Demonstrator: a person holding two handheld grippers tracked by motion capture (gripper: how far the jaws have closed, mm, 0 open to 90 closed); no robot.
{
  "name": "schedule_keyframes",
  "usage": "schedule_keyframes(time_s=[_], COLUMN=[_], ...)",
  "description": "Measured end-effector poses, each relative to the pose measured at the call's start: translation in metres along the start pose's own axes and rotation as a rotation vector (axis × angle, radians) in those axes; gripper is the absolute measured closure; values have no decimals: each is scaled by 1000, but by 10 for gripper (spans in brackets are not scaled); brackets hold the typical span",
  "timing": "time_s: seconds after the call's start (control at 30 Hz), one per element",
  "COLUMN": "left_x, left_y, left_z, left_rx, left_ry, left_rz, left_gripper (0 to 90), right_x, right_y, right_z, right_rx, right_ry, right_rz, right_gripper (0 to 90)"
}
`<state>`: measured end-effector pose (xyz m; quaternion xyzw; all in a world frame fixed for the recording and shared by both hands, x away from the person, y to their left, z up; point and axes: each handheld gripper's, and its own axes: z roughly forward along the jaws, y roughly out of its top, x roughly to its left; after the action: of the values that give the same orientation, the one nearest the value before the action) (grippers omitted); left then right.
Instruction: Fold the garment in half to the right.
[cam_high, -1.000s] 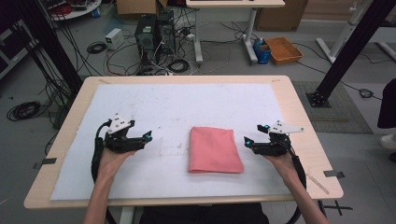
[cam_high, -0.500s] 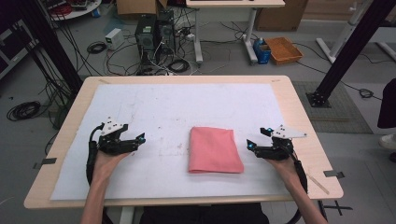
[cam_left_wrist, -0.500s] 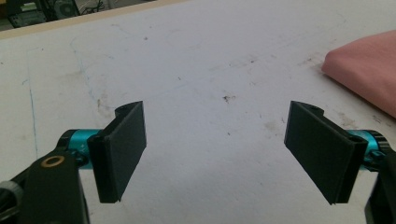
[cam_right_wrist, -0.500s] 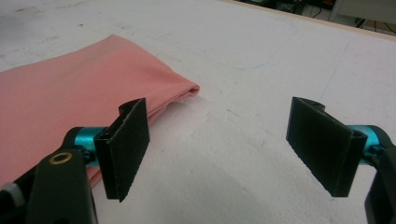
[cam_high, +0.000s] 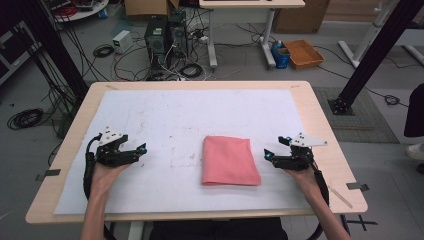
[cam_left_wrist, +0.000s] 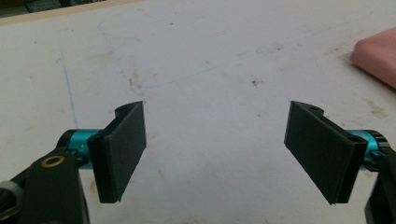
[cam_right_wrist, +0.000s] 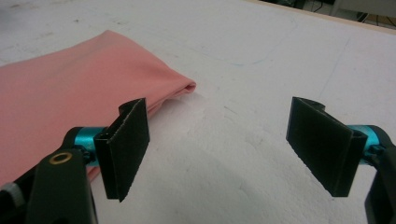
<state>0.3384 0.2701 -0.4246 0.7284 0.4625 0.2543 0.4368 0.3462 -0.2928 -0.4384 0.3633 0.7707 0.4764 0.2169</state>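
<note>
A folded pink cloth (cam_high: 229, 160) lies flat on the white sheet near the table's middle. My left gripper (cam_high: 141, 151) rests at the left of the sheet, well apart from the cloth, jaws wide open and empty. In the left gripper view the left gripper (cam_left_wrist: 215, 154) points over bare sheet, with a corner of the pink cloth (cam_left_wrist: 377, 56) at the far right. My right gripper (cam_high: 268, 153) sits just right of the cloth, open and holding nothing. In the right gripper view the right gripper (cam_right_wrist: 217, 151) has the pink cloth (cam_right_wrist: 70, 98) lying left of its jaws, not between them.
A stained white sheet (cam_high: 200, 120) covers the wooden table (cam_high: 320, 115). Beyond the far edge stand computer towers (cam_high: 162, 35), cables and an orange tray (cam_high: 303, 52) on the floor. A black frame post (cam_high: 370, 55) rises at the right.
Both grippers have drawn outward and slightly toward me, away from the cloth. The cloth has not moved.
</note>
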Motion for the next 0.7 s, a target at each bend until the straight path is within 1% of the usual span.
schedule_keyframes(time_s=[0.1, 0.13, 0.2, 0.3, 0.37, 0.53, 0.6, 0.7], left_x=[4, 5, 5, 4, 3, 2, 2, 3], left_y=[-1, 0, 1, 2, 4, 3, 3, 2], left_z=[1, 2, 3, 4, 5, 7, 7, 6], left_rx=[7, 13, 16, 10, 11, 18, 11, 11], left_ry=[5, 6, 11, 6, 3, 1, 3, 5], left_rz=[0, 4, 11, 8, 14, 23, 12, 10], left_gripper=[209, 209, 209, 209, 209, 209, 209, 209], right_x=[-1, -1, -2, -2, -2, -3, -2, -1], right_y=[-1, -1, -2, -3, -4, -5, -4, -4], right_z=[0, -1, -2, -3, -5, -7, -7, -7], right_rx=[8, 10, 10, 13, 15, 6, 2, -2], right_ry=[-8, -7, -7, -8, -12, -12, -13, -11], right_rz=[-5, 1, 2, 10, 5, 8, 4, 2], right_gripper=[212, 213, 213, 213, 213, 213, 213, 213])
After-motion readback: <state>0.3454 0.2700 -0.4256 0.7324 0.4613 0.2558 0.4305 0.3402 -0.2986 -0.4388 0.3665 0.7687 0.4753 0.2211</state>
